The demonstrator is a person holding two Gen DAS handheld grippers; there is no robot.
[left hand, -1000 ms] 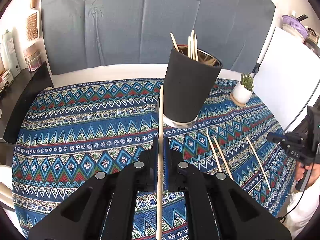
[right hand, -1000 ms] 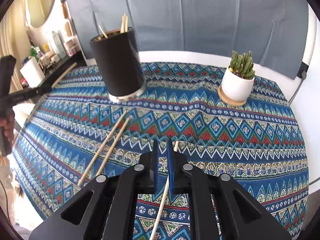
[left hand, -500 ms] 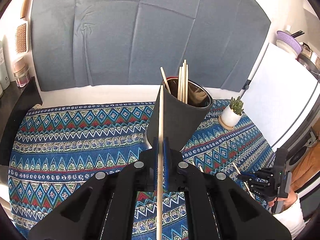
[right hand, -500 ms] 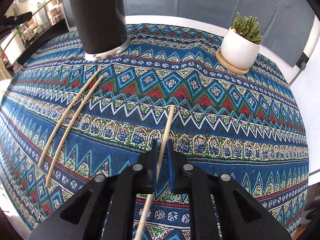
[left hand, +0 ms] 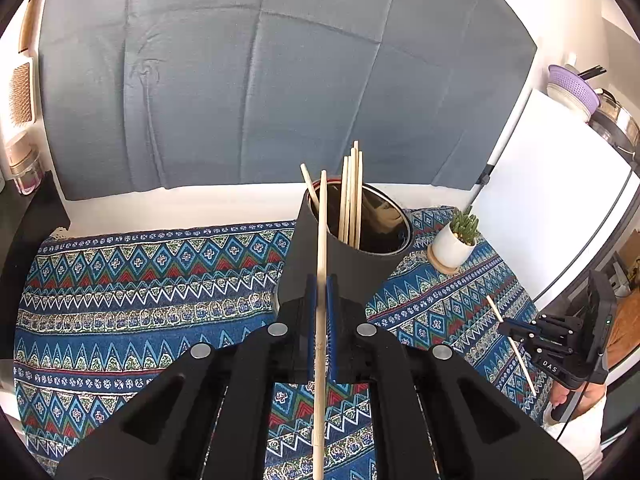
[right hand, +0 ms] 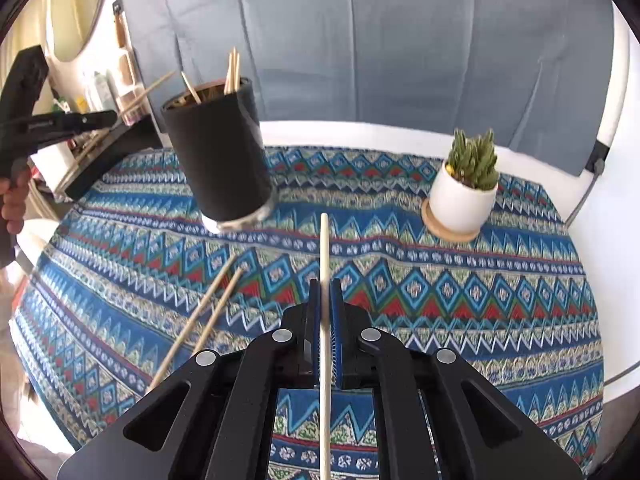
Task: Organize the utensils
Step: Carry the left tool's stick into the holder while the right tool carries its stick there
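My left gripper (left hand: 321, 280) is shut on a wooden chopstick (left hand: 321, 236) whose far tip reaches the rim of the black cylindrical holder (left hand: 344, 264), which has several chopsticks (left hand: 351, 196) standing in it. My right gripper (right hand: 325, 284) is shut on another chopstick (right hand: 324, 248), held above the patterned cloth and pointing toward the far side. The same black holder (right hand: 218, 152) stands at the left in the right wrist view. Two loose chopsticks (right hand: 204, 312) lie on the cloth left of my right gripper. The right gripper (left hand: 506, 326) with its chopstick also shows at the right edge of the left wrist view.
A small succulent in a white pot (right hand: 464, 196) sits on a wooden coaster at the right rear of the blue patterned tablecloth (right hand: 440, 292). A grey cloth backdrop (left hand: 260, 80) hangs behind the table. A white board (left hand: 552, 200) stands to the right. A person's hand (right hand: 14, 200) holds the left gripper's handle.
The left gripper rose and moved its chopstick up to the holder's rim. The right gripper closed on the chopstick lying on the cloth and lifted it off the surface.
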